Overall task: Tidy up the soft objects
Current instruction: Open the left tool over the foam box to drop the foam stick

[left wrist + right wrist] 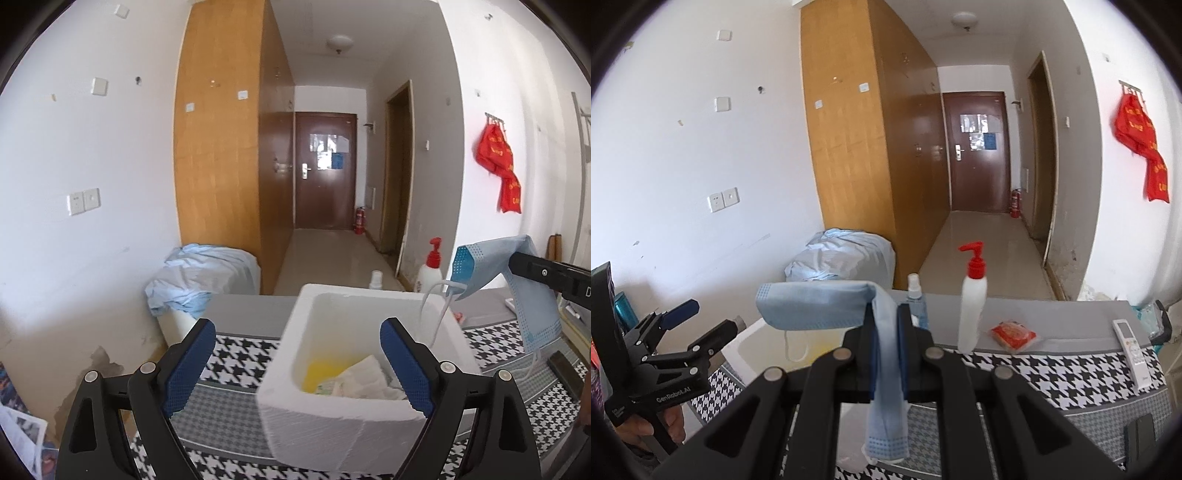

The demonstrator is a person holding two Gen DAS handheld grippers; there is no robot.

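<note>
A white foam box (354, 421) stands on the houndstooth table cloth (236, 354), holding a yellow item (321, 373) and a white folded cloth (365, 380). My left gripper (299, 365) is open, its blue pads on either side of the box's near left part. My right gripper (888, 349) is shut on a light blue face mask (812, 306), which drapes over its fingers above the box's right edge; the mask also shows in the left wrist view (491, 262). The left gripper shows in the right wrist view (701, 321), open.
On the table's far edge stand a white pump bottle with a red top (973, 310) and a small spray bottle (916, 299). A red packet (1012, 336) and a white remote (1132, 350) lie to the right. A blue-covered bundle (199, 277) sits by the wardrobe.
</note>
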